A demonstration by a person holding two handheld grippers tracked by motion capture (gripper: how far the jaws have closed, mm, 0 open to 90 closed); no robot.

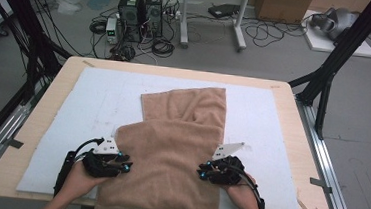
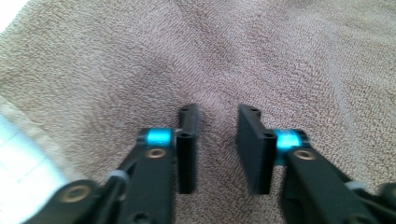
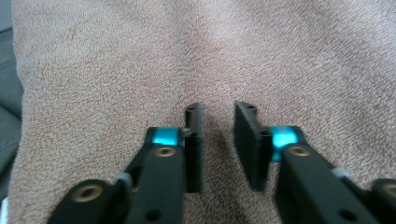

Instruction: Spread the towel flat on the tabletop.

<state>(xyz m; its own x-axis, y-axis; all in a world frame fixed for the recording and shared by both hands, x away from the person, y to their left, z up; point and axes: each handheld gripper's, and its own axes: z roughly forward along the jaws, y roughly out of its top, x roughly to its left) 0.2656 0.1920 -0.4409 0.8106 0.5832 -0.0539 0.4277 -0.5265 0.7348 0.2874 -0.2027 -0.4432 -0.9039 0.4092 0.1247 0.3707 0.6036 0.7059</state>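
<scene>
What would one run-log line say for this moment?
towel: partly folded on mat | left gripper: open, above towel | right gripper: open, above towel | nothing held

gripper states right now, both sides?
Left gripper: open a little, nothing between the jaws, over the brown towel.
Right gripper: open a little, nothing held, over the same towel.

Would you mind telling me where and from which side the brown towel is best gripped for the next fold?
I would take the brown towel at its two long side edges near the person, where the left gripper and right gripper sit. Come in from each outer side, level with the white mat. The cloth lies flat there, so its thin edge should slide between the slightly parted fingers.
</scene>
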